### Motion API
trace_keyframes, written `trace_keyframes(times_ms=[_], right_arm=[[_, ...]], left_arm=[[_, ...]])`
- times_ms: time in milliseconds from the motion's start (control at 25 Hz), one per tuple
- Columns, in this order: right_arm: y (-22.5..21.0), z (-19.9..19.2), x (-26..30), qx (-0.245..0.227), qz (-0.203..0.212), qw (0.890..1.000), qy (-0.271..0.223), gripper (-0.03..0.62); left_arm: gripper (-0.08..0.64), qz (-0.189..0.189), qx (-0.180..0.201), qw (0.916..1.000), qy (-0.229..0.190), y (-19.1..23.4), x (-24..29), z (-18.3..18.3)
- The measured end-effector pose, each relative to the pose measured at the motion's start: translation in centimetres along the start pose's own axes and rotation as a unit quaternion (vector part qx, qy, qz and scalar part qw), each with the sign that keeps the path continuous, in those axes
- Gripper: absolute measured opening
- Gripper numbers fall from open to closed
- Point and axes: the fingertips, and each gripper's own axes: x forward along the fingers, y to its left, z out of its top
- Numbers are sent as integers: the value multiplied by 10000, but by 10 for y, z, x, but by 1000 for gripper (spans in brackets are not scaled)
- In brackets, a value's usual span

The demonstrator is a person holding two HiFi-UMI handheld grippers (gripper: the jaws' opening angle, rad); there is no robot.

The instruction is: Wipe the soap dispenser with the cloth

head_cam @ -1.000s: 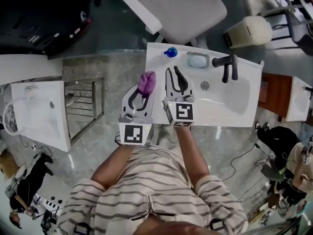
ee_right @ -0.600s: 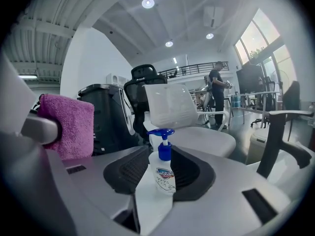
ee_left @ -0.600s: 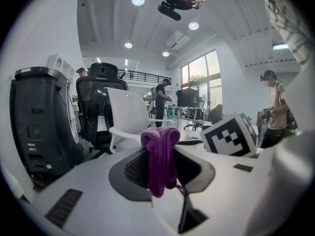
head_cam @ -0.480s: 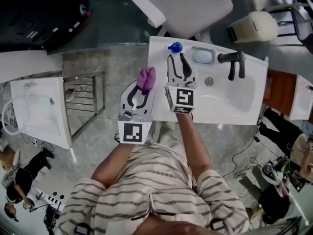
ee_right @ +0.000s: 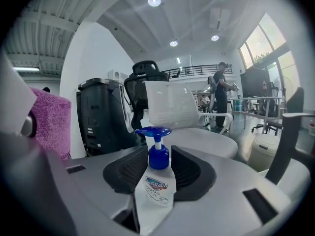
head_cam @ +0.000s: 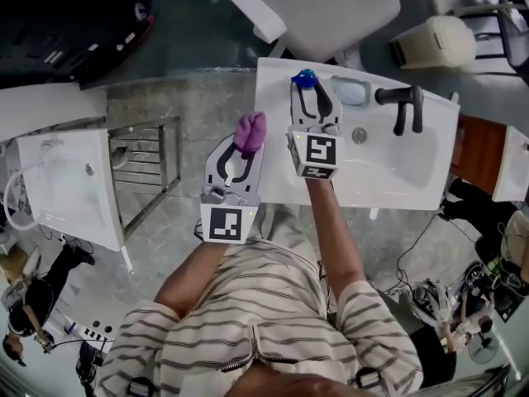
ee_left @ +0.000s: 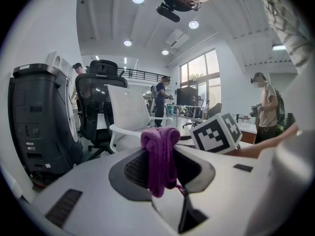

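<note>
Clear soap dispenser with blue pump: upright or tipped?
Upright: the clear soap dispenser stands with its blue pump on top.

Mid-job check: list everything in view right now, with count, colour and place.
clear soap dispenser with blue pump: one, clear and blue, back edge of the counter, between the right jaws
purple cloth: one, purple, in the left jaws
white sink counter: one, white, ahead of the person
black tap: one, black, behind the basin
pale blue oval dish: one, beside the dispenser
white office chair: one, beyond the counter
beige bin: one, right of the chair
second white basin: one, far left
left gripper: shut on the cloth
right gripper: jaws have just been opening, dispenser between them, not gripped
</note>
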Motion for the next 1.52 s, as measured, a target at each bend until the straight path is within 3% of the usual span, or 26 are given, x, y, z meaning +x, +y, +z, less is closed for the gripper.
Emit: trace_keyframes(times_ms=[200,640,1520], right_arm=[[0,-4,6,-146,28,9999,87,132],[-1,1,-18,-124,204,9995,205,135],[9,105,-154,-29,759,9969,-200,135]], left_arm=[[112,-21,147,9999,50,1,-1,-3],[112,10,64,10000,-24,-10,-13,2],[114,66,249,9987,-446,-81,-65,63]])
